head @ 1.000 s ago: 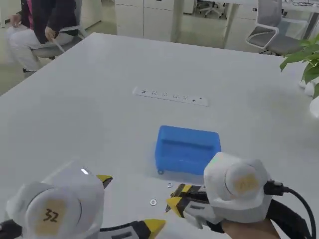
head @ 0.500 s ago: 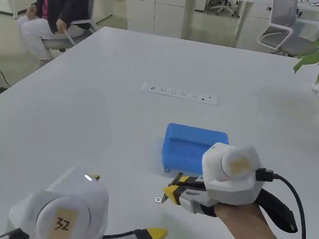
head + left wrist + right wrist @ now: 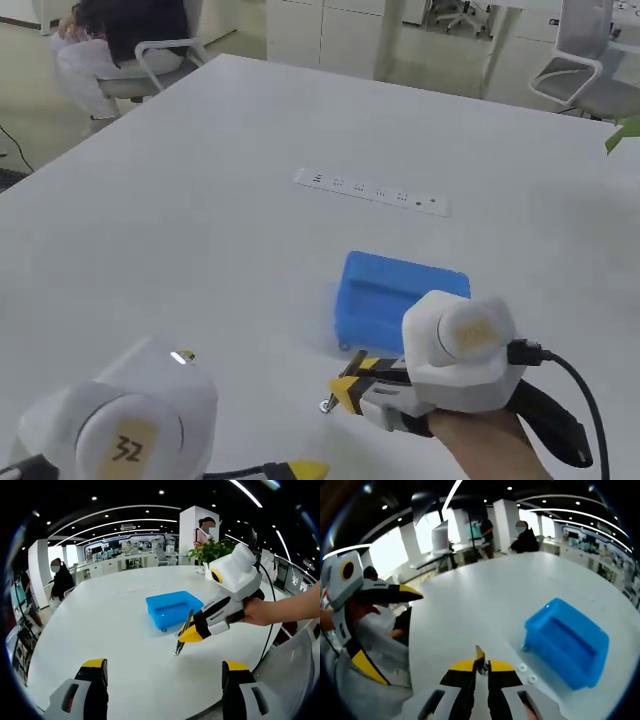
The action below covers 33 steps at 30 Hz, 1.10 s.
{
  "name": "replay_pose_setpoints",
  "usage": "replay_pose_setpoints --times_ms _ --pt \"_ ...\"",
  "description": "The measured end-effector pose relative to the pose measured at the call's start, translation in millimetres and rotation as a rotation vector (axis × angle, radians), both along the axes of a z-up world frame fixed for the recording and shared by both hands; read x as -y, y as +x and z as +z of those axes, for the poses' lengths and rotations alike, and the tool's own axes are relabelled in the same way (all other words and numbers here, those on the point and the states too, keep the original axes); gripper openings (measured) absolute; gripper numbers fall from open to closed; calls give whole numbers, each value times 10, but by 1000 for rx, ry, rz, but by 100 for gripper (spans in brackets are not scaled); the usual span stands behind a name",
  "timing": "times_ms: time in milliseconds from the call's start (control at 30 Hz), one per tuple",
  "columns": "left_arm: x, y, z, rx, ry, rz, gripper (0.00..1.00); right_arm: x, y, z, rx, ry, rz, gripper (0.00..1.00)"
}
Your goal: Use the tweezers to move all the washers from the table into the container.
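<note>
Right gripper view: right tool point(image 3: 477, 672) pinched narrow on tweezers point(image 3: 479, 655). Two washers point(image 3: 522, 668) lower centre on the bench point(image 3: 470, 605), just beside the blue container point(image 3: 570, 645). Left tool point(image 3: 163, 665) wide, idle. Risk: flat washer slips the tips and skitters away.

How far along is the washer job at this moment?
Done: nothing sure; no washer can be made out inside the blue container. In hand: the right gripper is shut on the tweezers, tips down at the table; whether they pinch a washer is unclear. To do: two washers lie on the table beside the container. The left gripper is open, idle.
</note>
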State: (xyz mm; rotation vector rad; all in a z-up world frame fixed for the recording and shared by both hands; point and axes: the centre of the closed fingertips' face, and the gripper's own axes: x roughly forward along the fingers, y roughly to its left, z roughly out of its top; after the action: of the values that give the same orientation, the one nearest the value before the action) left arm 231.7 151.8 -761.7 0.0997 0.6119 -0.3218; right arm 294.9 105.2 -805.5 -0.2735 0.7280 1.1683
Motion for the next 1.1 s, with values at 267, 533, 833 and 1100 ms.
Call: replay_pose_setpoints --times_ms 267,533,833,1100 --pt "-54 -53 -26 -7 9 6 97 -19 -18 -11 11 -9 7 5" --pt "-67 -90 -89 -22 30 -3 98 -2 -1 -23 9 -19 -10 4" --pt "-72 -85 -118 -23 43 -17 98 11 12 64 17 -8 -4 4" --pt "32 -29 9 53 -4 -73 99 90 56 173 21 1 -21 4"
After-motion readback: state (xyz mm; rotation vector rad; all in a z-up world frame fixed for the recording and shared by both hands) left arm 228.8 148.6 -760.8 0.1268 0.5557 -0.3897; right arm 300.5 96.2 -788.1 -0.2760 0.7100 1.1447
